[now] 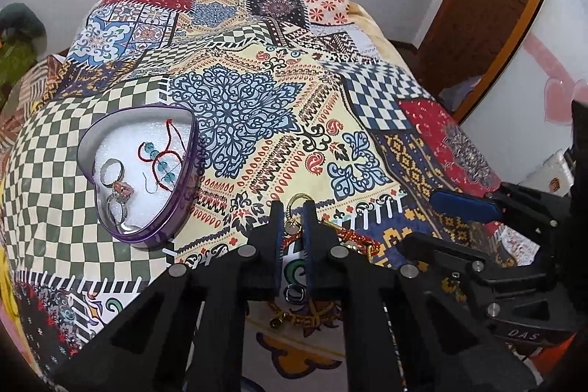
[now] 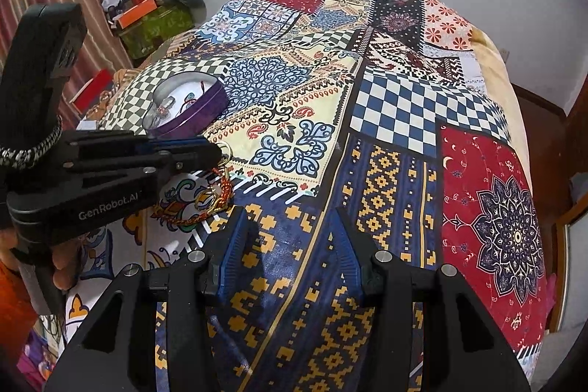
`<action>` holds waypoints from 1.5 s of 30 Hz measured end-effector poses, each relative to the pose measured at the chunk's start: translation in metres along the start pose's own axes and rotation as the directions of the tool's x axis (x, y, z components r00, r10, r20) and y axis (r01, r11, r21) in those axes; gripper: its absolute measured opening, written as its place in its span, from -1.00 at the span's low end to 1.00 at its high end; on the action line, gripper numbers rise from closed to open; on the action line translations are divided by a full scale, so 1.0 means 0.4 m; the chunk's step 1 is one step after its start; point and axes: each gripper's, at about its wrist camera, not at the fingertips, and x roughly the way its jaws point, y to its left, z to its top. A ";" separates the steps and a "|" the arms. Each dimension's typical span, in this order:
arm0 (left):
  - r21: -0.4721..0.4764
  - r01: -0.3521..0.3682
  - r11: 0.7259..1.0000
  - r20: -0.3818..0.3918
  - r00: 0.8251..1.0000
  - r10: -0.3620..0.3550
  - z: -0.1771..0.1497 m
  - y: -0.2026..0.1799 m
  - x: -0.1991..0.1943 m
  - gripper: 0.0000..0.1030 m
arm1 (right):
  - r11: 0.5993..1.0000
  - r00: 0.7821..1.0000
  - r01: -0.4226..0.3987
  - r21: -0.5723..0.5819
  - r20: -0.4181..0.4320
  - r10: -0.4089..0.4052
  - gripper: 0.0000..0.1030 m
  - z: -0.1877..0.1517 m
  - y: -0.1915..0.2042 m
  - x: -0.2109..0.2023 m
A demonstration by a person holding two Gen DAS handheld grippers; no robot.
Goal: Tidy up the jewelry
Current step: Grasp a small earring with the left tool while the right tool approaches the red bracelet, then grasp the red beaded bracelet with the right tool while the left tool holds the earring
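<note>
Your left gripper [image 1: 293, 208] has its jaws clenched on a gold-ringed, red-and-gold braided bracelet [image 1: 352, 236] lying on the patchwork bedspread [image 1: 257, 135]; its body reads "GenRobot.AI". Your right gripper [image 2: 290, 219] hovers with jaws released, "DAS" on its side. Left sits the purple heart-shaped tin [image 1: 139, 237] holding rings [image 1: 117, 186].

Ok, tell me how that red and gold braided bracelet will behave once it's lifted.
The bracelet will probably hang floppy: it is braided cord, lying curved on the bedspread. Its gold ring and charms would likely dangle and swing. The left gripper looks shut on it, so slipping seems unlikely.
</note>
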 end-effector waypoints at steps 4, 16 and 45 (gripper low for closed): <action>-0.018 -0.003 1.000 0.025 1.000 0.003 -0.001 0.009 -0.019 -0.86 | 1.000 1.000 -0.017 0.002 0.005 0.017 -0.16 0.001 0.005 -0.006; -0.032 -0.022 0.999 0.116 0.993 0.025 -0.049 0.049 -0.142 -0.86 | 0.996 0.999 -0.051 -0.071 0.004 0.052 -0.16 0.016 0.069 0.001; -0.091 0.031 0.995 0.090 0.996 -0.023 -0.201 0.097 -0.162 -0.86 | 0.952 0.993 -0.098 -0.289 -0.087 0.076 -0.80 0.040 0.213 0.088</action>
